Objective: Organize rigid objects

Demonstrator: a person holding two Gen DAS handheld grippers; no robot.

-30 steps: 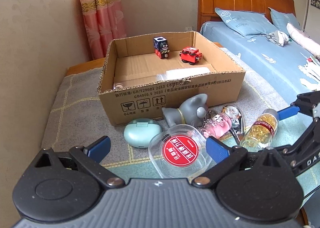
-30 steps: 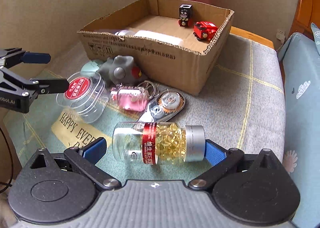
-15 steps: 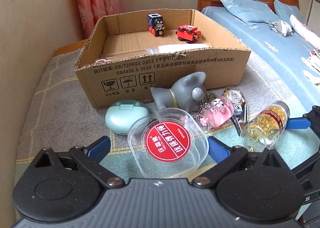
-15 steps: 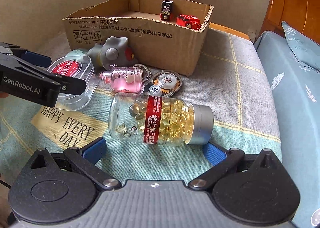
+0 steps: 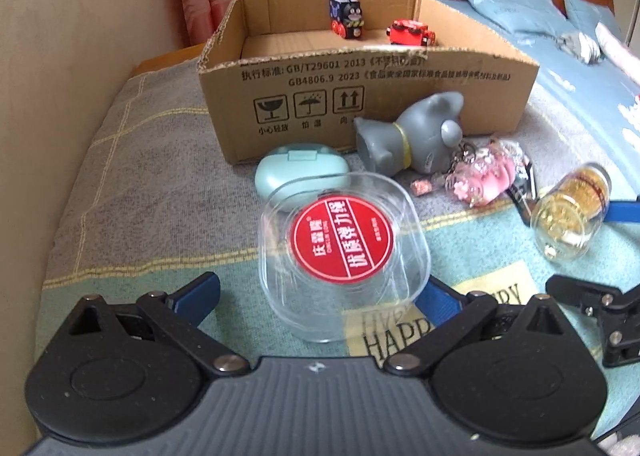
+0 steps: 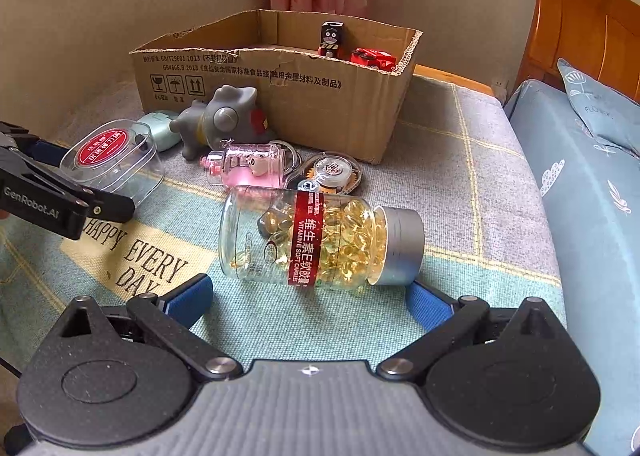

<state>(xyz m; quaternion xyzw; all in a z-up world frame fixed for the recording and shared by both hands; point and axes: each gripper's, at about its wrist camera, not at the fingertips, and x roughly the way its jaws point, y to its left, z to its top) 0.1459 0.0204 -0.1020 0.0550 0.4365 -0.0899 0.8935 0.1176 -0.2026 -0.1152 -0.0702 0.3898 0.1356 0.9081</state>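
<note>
The left gripper [image 5: 318,290] stands wide open around a clear plastic box [image 5: 344,252] with a red round label, its blue pads not touching it. The right gripper [image 6: 308,294] is spread just as wide behind a capsule bottle [image 6: 320,242] lying on its side, silver cap to the right. Both rest on the cloth [image 6: 480,191] near its front edge. Farther back lie a pink keychain bottle [image 6: 248,167], a grey cat figure [image 5: 416,135] and a mint case [image 5: 300,171], just before the cardboard box [image 5: 372,95], which holds two toy trains [image 5: 410,31].
</note>
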